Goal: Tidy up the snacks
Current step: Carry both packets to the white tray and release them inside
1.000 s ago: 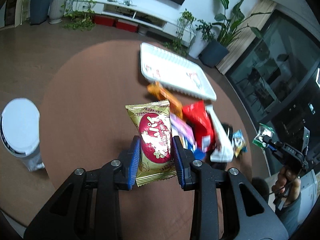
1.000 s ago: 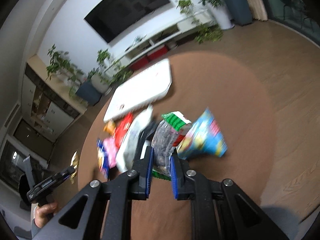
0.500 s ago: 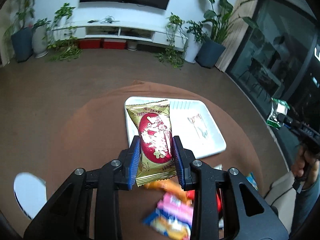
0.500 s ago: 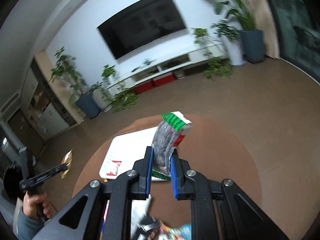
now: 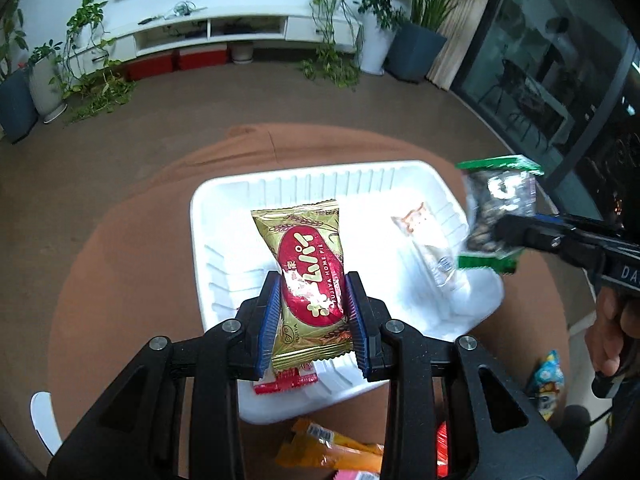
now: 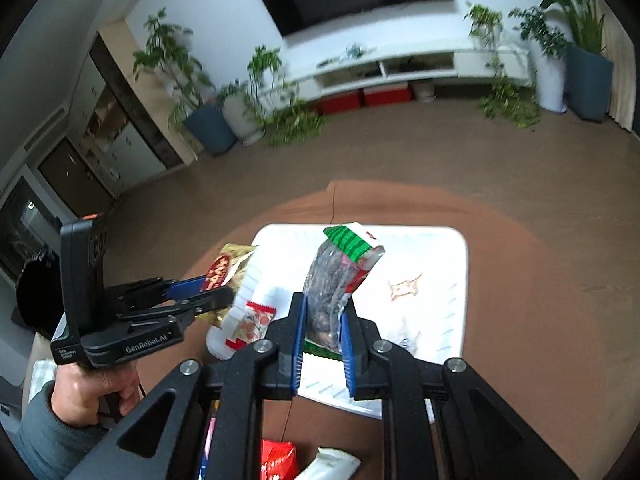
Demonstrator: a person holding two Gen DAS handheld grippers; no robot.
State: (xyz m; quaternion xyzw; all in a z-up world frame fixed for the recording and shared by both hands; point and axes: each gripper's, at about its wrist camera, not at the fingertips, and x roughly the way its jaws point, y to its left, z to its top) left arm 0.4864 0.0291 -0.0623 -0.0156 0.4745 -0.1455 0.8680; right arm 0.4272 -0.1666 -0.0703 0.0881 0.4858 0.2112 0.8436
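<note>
Presently, left wrist view:
- Left gripper (image 5: 313,316), black with blue-padded fingers (image 5: 267,320): clamped on the gold foil pie packet with a red oval label (image 5: 308,280), held upright above the near half of the white ribbed plastic tray (image 5: 216,216).
- Tray: rests on the round brown table (image 5: 120,248); holds a small red-and-white wrapped sweet (image 5: 286,380) at its near edge, partly behind the gold packet, and a clear wrapper with an orange print (image 5: 424,232) toward its right side.
- Right gripper (image 5: 504,236): enters from the right edge, closed on the clear bag of dark pieces with green ends (image 5: 496,200), blurred, over the tray's right rim.
- On the table nearer than the tray: an orange-yellow flat packet (image 5: 328,446); a blue-and-yellow small packet (image 5: 546,380) at the right, near the person's right hand (image 5: 612,332).
- Background: white low media cabinet (image 5: 240,28), potted green plants (image 5: 412,20).

Right wrist view:
- Right gripper (image 6: 322,344): pads pressed on the lower part of the clear green-ended bag (image 6: 332,292), upright over the tray's (image 6: 456,280) near edge.
- Left gripper (image 6: 208,294): at left, gripping the gold packet (image 6: 226,266) beside the tray's left rim; held by the person's left hand (image 6: 88,392).
- Red-and-white sweet (image 6: 252,324): lies in the tray's near-left corner.
- Near edge, between the arms: a red glossy packet (image 6: 278,460) and a white packet (image 6: 332,462), both on the table (image 6: 540,320).
</note>
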